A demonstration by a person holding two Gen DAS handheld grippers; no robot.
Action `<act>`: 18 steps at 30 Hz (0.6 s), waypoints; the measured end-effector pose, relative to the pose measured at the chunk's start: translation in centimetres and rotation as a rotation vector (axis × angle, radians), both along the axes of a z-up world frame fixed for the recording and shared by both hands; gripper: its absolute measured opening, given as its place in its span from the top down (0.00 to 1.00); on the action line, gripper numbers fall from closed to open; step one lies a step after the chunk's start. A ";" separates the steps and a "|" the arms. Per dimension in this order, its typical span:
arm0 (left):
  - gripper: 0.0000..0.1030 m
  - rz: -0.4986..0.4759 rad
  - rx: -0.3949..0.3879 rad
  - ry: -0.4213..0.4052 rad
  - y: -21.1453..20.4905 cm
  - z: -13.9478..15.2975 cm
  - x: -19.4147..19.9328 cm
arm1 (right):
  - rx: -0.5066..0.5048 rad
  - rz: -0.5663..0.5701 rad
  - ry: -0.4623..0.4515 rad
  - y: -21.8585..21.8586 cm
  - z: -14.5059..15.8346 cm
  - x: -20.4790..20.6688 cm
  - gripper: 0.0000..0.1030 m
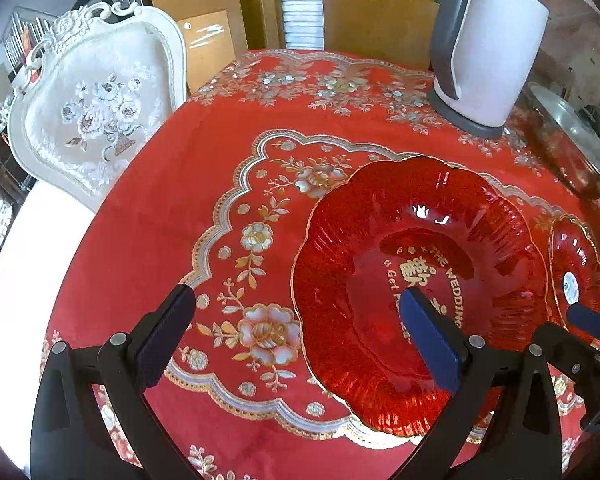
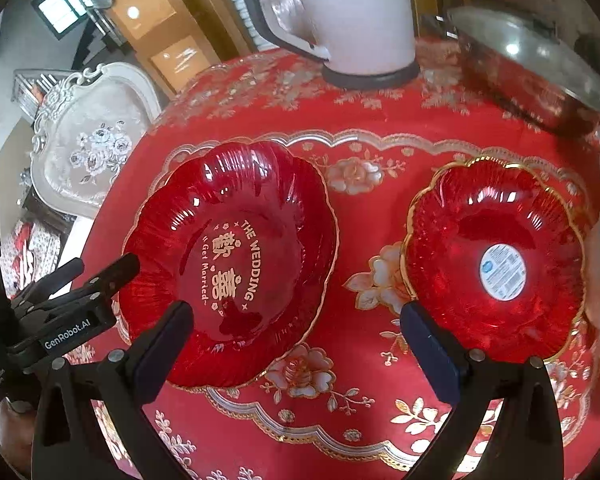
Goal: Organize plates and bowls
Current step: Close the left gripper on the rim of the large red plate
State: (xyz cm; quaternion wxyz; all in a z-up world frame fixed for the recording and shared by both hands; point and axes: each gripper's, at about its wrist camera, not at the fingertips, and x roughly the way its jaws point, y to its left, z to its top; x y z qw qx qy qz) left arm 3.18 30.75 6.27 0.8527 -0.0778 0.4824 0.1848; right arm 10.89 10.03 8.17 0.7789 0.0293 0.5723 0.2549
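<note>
Lying on the red floral tablecloth (image 2: 364,92): a large red scalloped plate (image 2: 230,256) at left, lettered "THE WEDDING" and "Get Married" in gold, and a smaller red gold-rimmed plate (image 2: 496,256) at right, carrying a round white sticker (image 2: 503,271) in its well. Sitting near each other but apart, with a strip of cloth showing between them.

Hovering over the near side of the table: left gripper (image 1: 300,308), fingers spread wide, holding nothing, one finger out over bare cloth, the other over the large plate's well. Hanging just to its right: right gripper (image 2: 296,320), likewise spread wide and empty, one finger over the large plate's near rim, the other beside the smaller plate's near-left edge.

Standing at the far side: a white and grey kettle (image 1: 484,52). Resting at far right: a steel pan (image 2: 532,76). Standing off the table's left: a white ornate chair (image 1: 96,108).
</note>
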 end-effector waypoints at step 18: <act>0.10 -0.078 -0.104 0.089 0.4 -2.3 4.0 | 0.006 -0.010 0.133 1.2 -3.4 2.9 0.51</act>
